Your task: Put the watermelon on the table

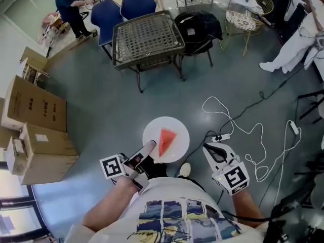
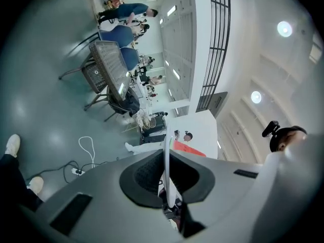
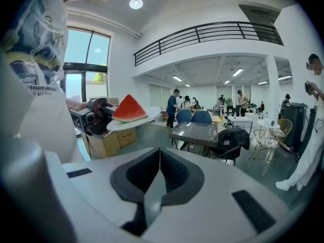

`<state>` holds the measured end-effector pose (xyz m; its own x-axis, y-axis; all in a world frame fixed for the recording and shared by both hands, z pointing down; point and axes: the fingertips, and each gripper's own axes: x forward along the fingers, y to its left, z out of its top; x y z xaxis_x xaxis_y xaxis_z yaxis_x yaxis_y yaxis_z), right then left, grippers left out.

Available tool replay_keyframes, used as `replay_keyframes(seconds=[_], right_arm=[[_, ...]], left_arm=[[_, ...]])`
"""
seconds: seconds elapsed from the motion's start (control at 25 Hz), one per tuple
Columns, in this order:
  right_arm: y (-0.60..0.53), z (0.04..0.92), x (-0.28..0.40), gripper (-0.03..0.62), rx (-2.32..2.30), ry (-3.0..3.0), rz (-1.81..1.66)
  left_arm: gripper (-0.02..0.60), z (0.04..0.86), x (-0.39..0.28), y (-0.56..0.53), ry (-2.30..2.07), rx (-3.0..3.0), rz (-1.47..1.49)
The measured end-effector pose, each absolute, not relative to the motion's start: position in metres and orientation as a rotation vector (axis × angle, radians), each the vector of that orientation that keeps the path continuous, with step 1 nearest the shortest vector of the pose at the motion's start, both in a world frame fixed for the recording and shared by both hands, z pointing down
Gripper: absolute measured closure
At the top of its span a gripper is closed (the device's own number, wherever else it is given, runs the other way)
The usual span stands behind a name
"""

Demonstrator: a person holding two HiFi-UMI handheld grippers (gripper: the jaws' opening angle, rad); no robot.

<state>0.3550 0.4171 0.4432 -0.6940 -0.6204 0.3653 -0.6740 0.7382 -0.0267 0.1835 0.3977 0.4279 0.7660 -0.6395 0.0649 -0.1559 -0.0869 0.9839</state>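
A red wedge of watermelon point(image 1: 167, 141) lies on a round white plate point(image 1: 152, 129), carried above the grey floor just in front of me. My left gripper point(image 1: 148, 149) is shut on the plate's near rim. In the left gripper view the plate point(image 2: 165, 162) runs edge-on between the jaws, with the watermelon point(image 2: 190, 149) beyond. My right gripper point(image 1: 214, 153) hangs to the right of the plate, shut and empty. The right gripper view has the watermelon point(image 3: 130, 109) on the plate point(image 3: 148, 116) at left. The mesh-top table point(image 1: 147, 36) stands some way ahead.
Two blue chairs point(image 1: 122, 9) stand behind the table and a black chair with a bag point(image 1: 198, 27) at its right. Cardboard boxes point(image 1: 36, 131) are stacked at left. A white cable with a power strip point(image 1: 238, 130) loops over the floor at right. People are further off.
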Motion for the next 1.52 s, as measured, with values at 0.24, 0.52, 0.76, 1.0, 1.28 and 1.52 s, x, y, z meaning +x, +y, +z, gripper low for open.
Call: replay_keyframes(seconds=[0.24,0.52,0.76,1.0,1.28,1.52], right_arm=[[0.388,0.441,0.307,0.582,0.906,-2.602,0.203],[0.329,0.422,0.241,0.577,0.923,-2.637,0.120],[0.289,0.420,0.170,0.537,0.887,-2.638,0.106],[0.257,0.417,0.113,0.520,0.789,-2.665,0.094],[0.156,0.432,0.115,0.521,0.759,-2.690,0.082],[0.052,0.417,0.117,0.522,0.641,-2.709,0.074]], left_arm=[[0.557,0.433,0.141,0.368,-0.685,1.618,-0.494],[0.557,0.427,0.069,0.318,-0.721,1.634,-0.557],[0.557,0.436,0.001,0.280,-0.775,1.651,-0.563],[0.557,0.450,-0.045,0.243,-0.811,1.601,-0.603],[0.557,0.467,-0.056,0.154,-0.858,1.579,-0.646],[0.557,0.475,-0.059,0.055,-0.917,1.560,-0.687]])
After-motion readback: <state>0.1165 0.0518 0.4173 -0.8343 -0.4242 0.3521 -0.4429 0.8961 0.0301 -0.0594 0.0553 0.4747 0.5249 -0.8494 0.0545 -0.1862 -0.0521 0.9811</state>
